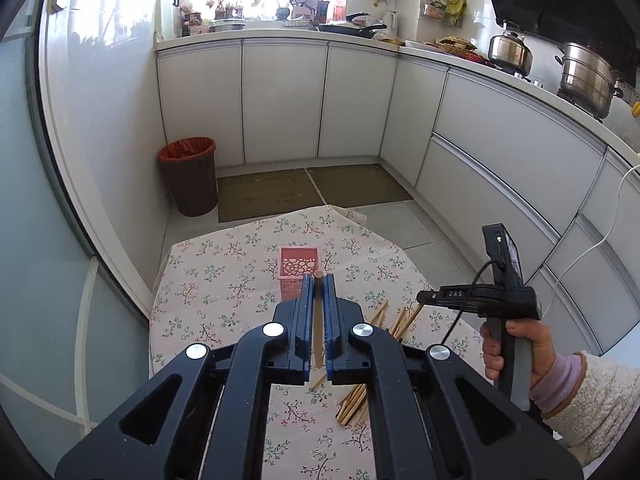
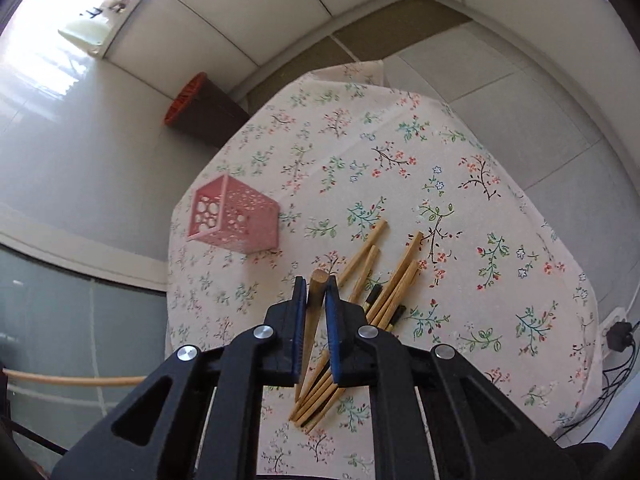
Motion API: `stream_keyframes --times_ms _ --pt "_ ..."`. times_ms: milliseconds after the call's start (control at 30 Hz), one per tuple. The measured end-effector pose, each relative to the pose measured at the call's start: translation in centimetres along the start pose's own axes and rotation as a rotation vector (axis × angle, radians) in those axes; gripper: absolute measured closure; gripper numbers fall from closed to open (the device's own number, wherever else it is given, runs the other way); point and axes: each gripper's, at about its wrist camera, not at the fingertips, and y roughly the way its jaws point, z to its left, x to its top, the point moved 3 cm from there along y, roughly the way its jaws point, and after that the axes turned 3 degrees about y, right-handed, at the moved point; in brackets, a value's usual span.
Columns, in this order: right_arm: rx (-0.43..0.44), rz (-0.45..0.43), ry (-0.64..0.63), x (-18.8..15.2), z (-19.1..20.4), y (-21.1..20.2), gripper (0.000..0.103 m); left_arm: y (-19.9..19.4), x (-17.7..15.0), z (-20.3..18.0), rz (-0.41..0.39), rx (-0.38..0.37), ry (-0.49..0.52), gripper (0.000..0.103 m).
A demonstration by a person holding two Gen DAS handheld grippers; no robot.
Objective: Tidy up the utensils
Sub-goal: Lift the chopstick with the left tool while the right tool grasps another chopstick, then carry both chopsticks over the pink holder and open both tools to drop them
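Observation:
My left gripper (image 1: 319, 280) is shut on a wooden chopstick (image 1: 317, 320) and holds it above the table, just in front of the pink perforated holder (image 1: 298, 266). My right gripper (image 2: 317, 285) is shut on another wooden chopstick (image 2: 313, 312) above a pile of several chopsticks (image 2: 384, 284) lying on the floral tablecloth (image 2: 460, 216). The pile also shows in the left wrist view (image 1: 394, 324). The pink holder (image 2: 232, 216) stands to the left of the pile. The right gripper also shows in the left wrist view (image 1: 420, 297), held in a hand at the right.
A brown bin with a red liner (image 1: 191, 174) stands on the floor beyond the table. White cabinets (image 1: 280, 100) line the back and right. Pots (image 1: 588, 76) sit on the stove. A wall socket with cables (image 2: 618, 334) is at the table's right.

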Motion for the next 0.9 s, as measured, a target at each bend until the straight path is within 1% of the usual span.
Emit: stream_keyframes --times_ms 133,300,500,700,867,900 --pt "0.026 -0.051 -0.063 -0.4 1.9 -4.7 0.095 -0.1 1.3 -0.6 -0.009 -0.007 0.001 0.099" --pt "0.053 -0.11 -0.126 0.2 4.3 -9.1 0.095 0.2 3.1 -1.0 -0.012 -0.008 -0.001 0.099" --pt "0.092 -0.203 -0.159 2.6 6.9 -13.2 0.095 1.3 5.4 -1.1 -0.029 -0.001 -0.003 0.099" --pt "0.116 -0.289 -0.182 5.7 9.5 -15.4 0.095 3.2 8.3 -1.0 -0.068 0.031 -0.005 0.099" --pt "0.114 -0.339 -0.207 8.2 11.5 -14.8 0.095 5.8 10.3 -0.3 -0.089 0.061 -0.019 0.099" --pt "0.111 -0.347 -0.212 8.6 11.8 -14.5 0.095 6.5 10.5 -0.1 -0.094 0.078 -0.017 0.099"
